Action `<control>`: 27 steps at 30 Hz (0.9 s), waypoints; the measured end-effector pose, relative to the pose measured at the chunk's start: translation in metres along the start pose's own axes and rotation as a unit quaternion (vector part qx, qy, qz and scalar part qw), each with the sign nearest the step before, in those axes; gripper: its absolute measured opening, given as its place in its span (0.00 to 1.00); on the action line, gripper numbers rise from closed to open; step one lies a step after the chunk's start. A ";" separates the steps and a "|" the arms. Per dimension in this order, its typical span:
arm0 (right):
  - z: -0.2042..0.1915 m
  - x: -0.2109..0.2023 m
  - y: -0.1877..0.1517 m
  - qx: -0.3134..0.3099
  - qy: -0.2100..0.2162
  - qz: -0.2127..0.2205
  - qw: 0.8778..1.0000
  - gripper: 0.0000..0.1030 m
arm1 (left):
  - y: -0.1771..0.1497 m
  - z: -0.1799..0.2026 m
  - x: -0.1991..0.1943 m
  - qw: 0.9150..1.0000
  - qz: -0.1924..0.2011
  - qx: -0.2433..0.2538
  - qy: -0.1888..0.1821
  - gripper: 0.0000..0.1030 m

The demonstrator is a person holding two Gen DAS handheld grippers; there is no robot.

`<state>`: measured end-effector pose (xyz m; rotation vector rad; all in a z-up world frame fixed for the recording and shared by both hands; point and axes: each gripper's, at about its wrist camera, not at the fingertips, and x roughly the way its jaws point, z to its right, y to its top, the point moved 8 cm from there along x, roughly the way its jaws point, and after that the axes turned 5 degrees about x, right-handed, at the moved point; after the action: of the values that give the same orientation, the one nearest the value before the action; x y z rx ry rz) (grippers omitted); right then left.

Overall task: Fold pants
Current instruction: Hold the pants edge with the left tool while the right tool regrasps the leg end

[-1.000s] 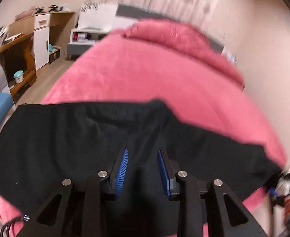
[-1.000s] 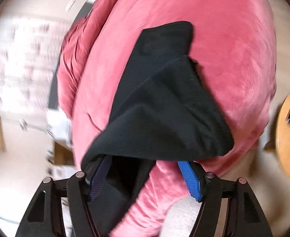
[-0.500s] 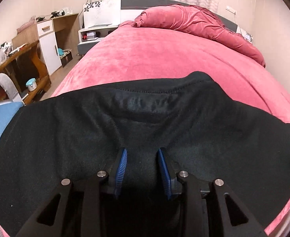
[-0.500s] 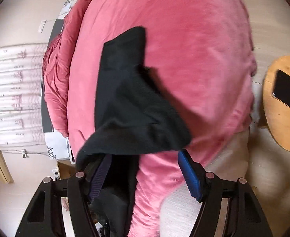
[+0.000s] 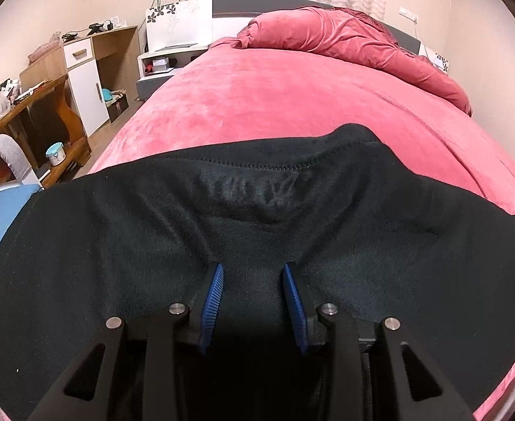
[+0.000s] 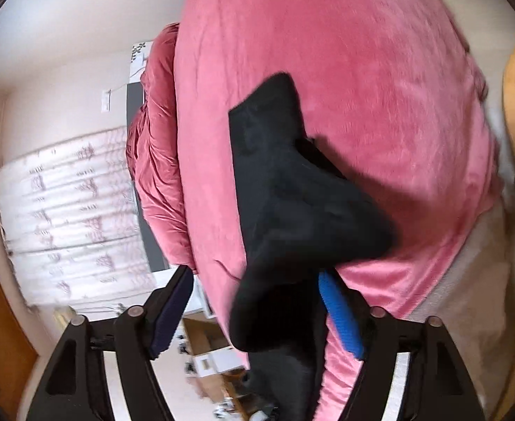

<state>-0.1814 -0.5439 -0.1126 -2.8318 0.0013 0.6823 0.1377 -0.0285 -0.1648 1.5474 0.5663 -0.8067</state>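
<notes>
Black fleece pants (image 5: 257,217) are lying spread across the near end of the pink plush bed cover (image 5: 292,98). The left gripper (image 5: 253,301) is pinching a ridge of the cloth, its jaws just easing apart. The right gripper (image 6: 257,301) is gaping wide, having just opened further, with the dark cloth (image 6: 292,210) draping loose between its fingers.

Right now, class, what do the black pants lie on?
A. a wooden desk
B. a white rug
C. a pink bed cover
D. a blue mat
C: the pants are spread across the pink bed cover, which shows on all sides of them.
</notes>
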 end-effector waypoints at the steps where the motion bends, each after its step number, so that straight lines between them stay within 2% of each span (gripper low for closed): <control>1: 0.000 0.000 0.002 0.002 -0.008 -0.001 1.000 0.80 | 0.000 0.001 0.000 1.000 0.001 0.001 0.002 0.35; 4: 0.016 0.019 0.011 0.013 -0.046 -0.016 0.999 0.80 | 0.000 0.002 0.001 1.000 0.001 0.002 0.005 0.35; 6: 0.020 0.037 0.018 0.016 -0.071 -0.021 0.997 0.64 | 0.000 0.001 0.001 1.000 0.001 0.000 0.001 0.35; 7: 0.018 0.047 0.018 0.008 -0.083 -0.028 0.996 0.43 | 0.000 0.000 0.000 1.000 0.000 0.000 -0.001 0.35; 8: 0.011 0.055 0.018 -0.010 -0.097 -0.039 0.994 0.26 | 0.000 0.000 0.000 1.000 -0.001 0.000 -0.004 0.35; 11: -0.046 0.071 0.016 -0.127 -0.125 -0.041 0.983 0.12 | 0.000 -0.001 0.000 1.000 -0.002 -0.003 -0.010 0.35; 13: -0.111 0.072 0.012 -0.229 -0.100 -0.025 0.968 0.10 | 0.000 -0.002 0.001 1.000 -0.002 -0.008 -0.011 0.35; 15: -0.176 0.061 0.005 -0.339 -0.065 0.008 0.939 0.10 | 0.000 -0.001 0.000 1.000 -0.002 -0.010 -0.008 0.35; 17: -0.218 0.049 -0.004 -0.432 -0.031 0.044 0.900 0.08 | 0.000 0.000 0.000 1.000 -0.001 -0.007 -0.004 0.35; 18: -0.231 0.045 -0.002 -0.462 -0.023 0.058 0.885 0.08 | 0.000 0.000 0.000 1.000 0.000 -0.006 -0.003 0.35; 19: -0.229 0.048 0.005 -0.464 -0.031 0.057 0.883 0.08 | 0.000 0.001 0.000 1.000 0.001 -0.006 -0.002 0.35; 20: -0.220 0.056 0.015 -0.455 -0.048 0.050 0.888 0.08 | 0.000 0.001 0.000 1.000 0.001 -0.006 -0.001 0.35; 23: -0.153 0.091 0.059 -0.383 -0.148 0.025 0.911 0.08 | 0.000 0.002 0.000 1.000 0.001 -0.005 0.007 0.35; 24: -0.137 0.095 0.064 -0.362 -0.164 0.016 0.917 0.11 | 0.000 0.003 0.000 1.000 0.000 -0.005 0.008 0.36; 26: -0.111 0.103 0.066 -0.313 -0.154 -0.005 0.937 0.13 | 0.000 0.002 0.000 1.000 -0.002 -0.007 0.007 0.36; 27: -0.104 0.103 0.066 -0.300 -0.149 -0.008 0.942 0.20 | 0.000 0.002 0.000 1.000 -0.002 -0.009 0.006 0.36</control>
<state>-0.0460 -0.6262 -0.0838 -3.2400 -0.3350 1.2892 0.1375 -0.0303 -0.1649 1.5354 0.5833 -0.7937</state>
